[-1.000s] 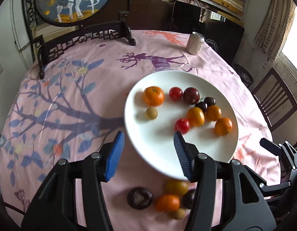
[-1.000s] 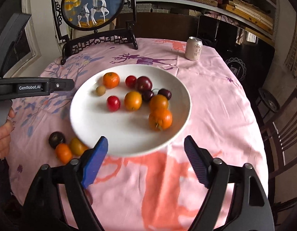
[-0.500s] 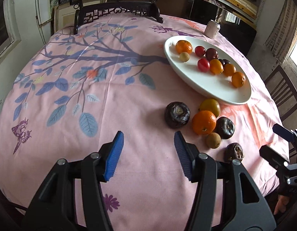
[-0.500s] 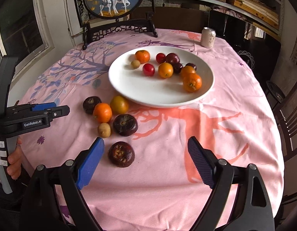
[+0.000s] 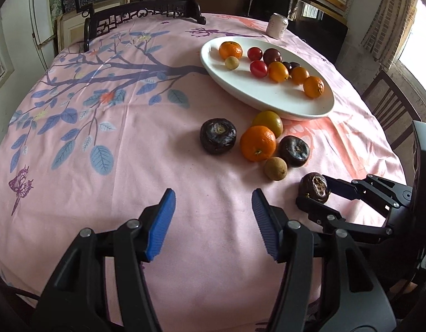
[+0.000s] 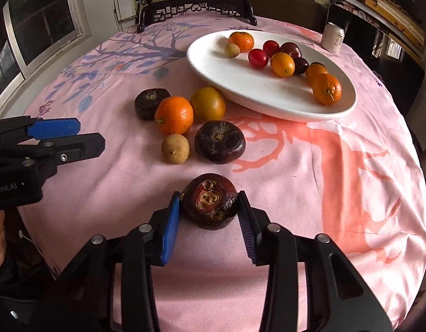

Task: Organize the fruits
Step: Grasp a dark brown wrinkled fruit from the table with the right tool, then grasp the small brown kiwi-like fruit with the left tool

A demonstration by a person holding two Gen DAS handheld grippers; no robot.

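Jaws of the right gripper (image 6: 210, 215) have just been closing and are now pressed on the dark fruit (image 6: 209, 201), which a moment ago lay free between them. Just beyond it, five more fruits are seen on the pink cloth (image 6: 309, 166); farther off the white plate (image 6: 240, 91) is seen. The left gripper (image 5: 211, 206) is held spread, nothing between, above bare cloth.
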